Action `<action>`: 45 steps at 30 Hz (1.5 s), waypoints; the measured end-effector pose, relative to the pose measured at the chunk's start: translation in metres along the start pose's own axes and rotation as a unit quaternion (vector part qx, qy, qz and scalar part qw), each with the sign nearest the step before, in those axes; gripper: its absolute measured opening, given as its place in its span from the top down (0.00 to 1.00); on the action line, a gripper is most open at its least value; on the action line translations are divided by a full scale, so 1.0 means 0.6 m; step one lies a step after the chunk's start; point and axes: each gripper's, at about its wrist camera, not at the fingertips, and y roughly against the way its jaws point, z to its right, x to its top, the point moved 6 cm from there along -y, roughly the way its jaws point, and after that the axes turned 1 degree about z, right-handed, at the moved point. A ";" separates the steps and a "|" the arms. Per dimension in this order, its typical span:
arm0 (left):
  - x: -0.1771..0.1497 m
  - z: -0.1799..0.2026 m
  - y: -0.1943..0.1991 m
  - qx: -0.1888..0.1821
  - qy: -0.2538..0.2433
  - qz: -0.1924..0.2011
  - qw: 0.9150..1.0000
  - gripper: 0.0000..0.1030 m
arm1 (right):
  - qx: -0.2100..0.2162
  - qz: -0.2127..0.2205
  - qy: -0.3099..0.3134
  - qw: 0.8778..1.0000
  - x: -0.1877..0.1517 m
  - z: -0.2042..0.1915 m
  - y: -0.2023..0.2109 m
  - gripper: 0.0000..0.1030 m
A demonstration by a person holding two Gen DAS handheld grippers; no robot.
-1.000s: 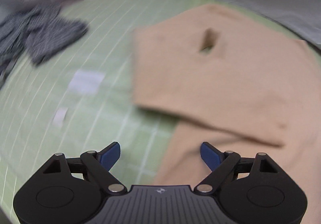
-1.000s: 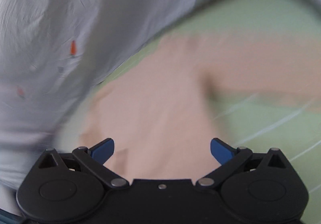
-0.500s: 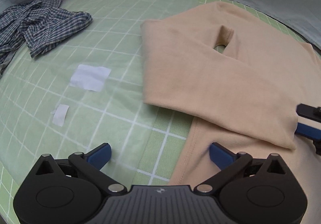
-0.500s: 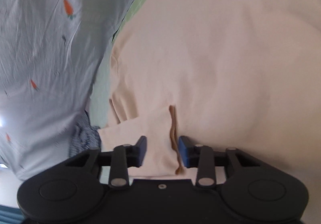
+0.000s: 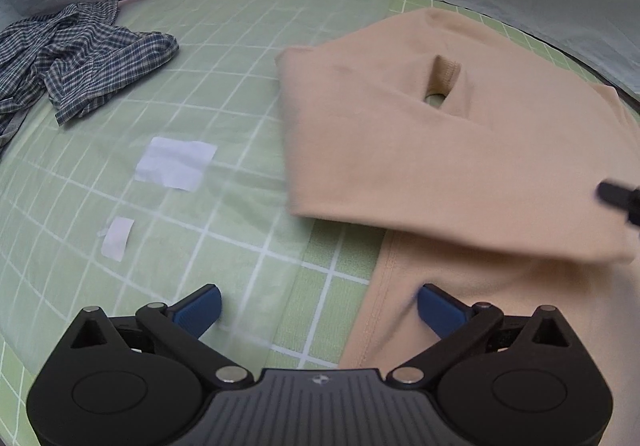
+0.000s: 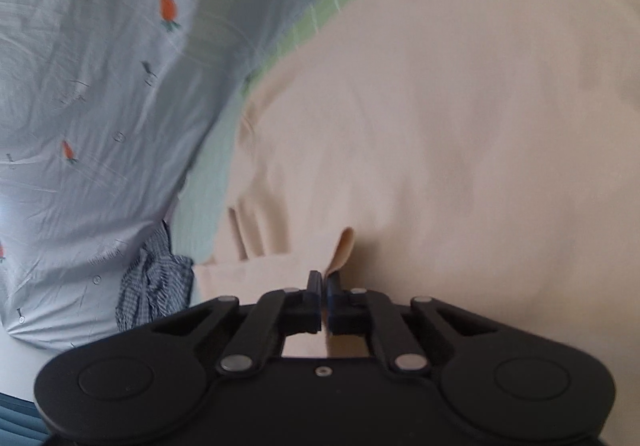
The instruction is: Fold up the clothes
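A beige garment [image 5: 440, 150] lies on the green grid mat [image 5: 224, 94], with one part folded across its body and the neck opening showing near the top. My left gripper [image 5: 319, 310] hangs open over the garment's lower left hem; one blue pad is over the mat, the other over the cloth, with nothing pinched. In the right wrist view the same beige garment [image 6: 460, 126] fills the frame. My right gripper [image 6: 322, 286] is shut on a raised fold of its edge. The right gripper's tip [image 5: 620, 198] shows at the right rim of the left view.
A crumpled blue plaid shirt [image 5: 72, 66] lies at the mat's far left, also seen as plaid cloth [image 6: 154, 286]. Two white paper scraps [image 5: 176, 164] sit on the mat. A pale grey sheet with carrot prints [image 6: 100, 86] borders the mat.
My right gripper closed from wide open onto the garment's edge after sweeping in over the cloth. The left gripper stayed put and stayed open.
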 end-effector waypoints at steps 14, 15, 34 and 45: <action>0.001 0.000 0.000 0.003 0.006 0.000 1.000 0.00 | -0.156 0.311 0.058 0.936 0.210 0.062 0.303 0.98; 0.001 0.000 0.000 0.004 0.006 0.000 1.000 0.00 | -0.188 0.317 0.063 0.927 0.214 0.073 0.313 0.98; -0.058 -0.016 0.120 0.020 0.030 0.052 0.998 0.00 | -0.267 0.275 0.212 0.899 0.041 0.052 0.296 0.00; -0.149 -0.102 0.199 0.066 0.033 0.064 0.995 0.00 | -0.270 0.245 0.160 0.917 -0.063 0.069 0.265 0.00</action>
